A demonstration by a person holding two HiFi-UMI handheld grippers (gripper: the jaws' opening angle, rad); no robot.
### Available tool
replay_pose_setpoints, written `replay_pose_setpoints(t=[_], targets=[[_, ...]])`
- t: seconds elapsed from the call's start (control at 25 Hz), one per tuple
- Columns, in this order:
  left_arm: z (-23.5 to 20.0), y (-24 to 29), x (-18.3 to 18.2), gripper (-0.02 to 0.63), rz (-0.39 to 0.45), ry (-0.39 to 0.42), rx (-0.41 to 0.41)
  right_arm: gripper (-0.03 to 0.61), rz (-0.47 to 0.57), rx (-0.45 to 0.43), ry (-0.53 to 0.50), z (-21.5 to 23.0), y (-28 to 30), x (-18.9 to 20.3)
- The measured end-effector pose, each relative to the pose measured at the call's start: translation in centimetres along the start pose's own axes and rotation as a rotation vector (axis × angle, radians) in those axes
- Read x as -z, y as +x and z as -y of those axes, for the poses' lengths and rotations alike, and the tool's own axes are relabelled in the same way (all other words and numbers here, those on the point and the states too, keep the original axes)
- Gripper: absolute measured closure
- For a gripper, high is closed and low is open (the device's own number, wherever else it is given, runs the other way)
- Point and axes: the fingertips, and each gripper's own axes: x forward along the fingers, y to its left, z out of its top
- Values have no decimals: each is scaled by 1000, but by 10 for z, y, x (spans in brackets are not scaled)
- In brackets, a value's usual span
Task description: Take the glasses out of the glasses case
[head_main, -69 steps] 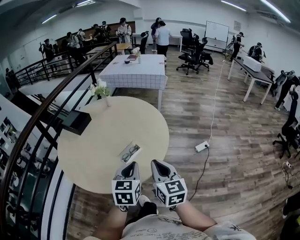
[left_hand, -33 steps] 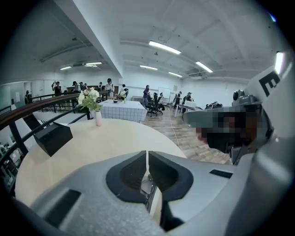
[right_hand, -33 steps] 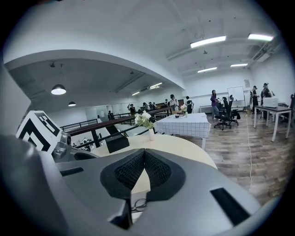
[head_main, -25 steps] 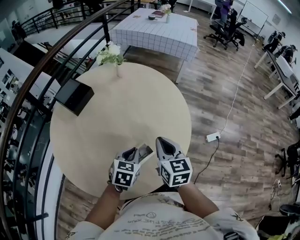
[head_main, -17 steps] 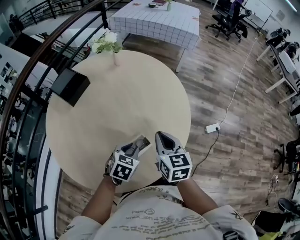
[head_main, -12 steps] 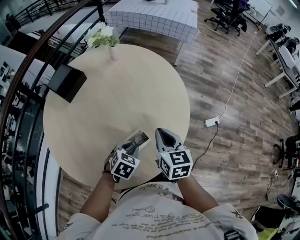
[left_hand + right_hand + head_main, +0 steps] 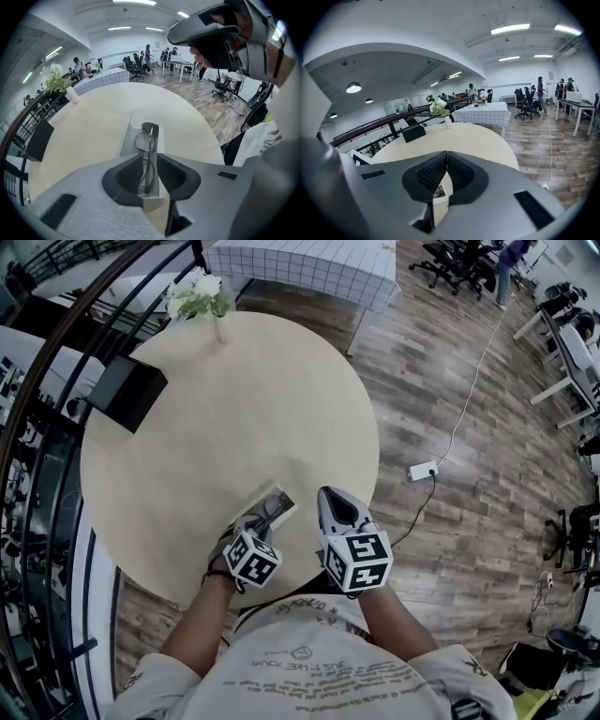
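Note:
An open white glasses case (image 7: 280,502) lies near the front edge of the round table (image 7: 225,399), with dark thin-rimmed glasses (image 7: 143,140) folded inside it. My left gripper (image 7: 251,523) is lowered over the case's near end. In the left gripper view its jaws stand a narrow gap apart (image 7: 149,157), and the near lens and the case's right wall show between them. My right gripper (image 7: 330,497) hovers just to the right of the case, shut and empty (image 7: 446,153).
A black box (image 7: 125,393) sits at the table's left edge and a vase of white flowers (image 7: 199,298) at its far side. A dark railing (image 7: 37,362) runs along the left. A power strip (image 7: 422,471) and its cable lie on the wooden floor to the right.
The left gripper has moved forward and down onto the near end of the case. The right gripper has stayed beside it. The head view has tipped further down.

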Motion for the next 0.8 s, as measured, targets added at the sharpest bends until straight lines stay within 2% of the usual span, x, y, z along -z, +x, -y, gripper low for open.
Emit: replay_pose_setpoints(t=[0.56,0.8], targets=[[-4,25,6,522,-63,-37,-10,563,-13,22,9,16,-11,7],[-6,32,7,542,-88,-39,-22,563,-18,26,9,22,-12,6]])
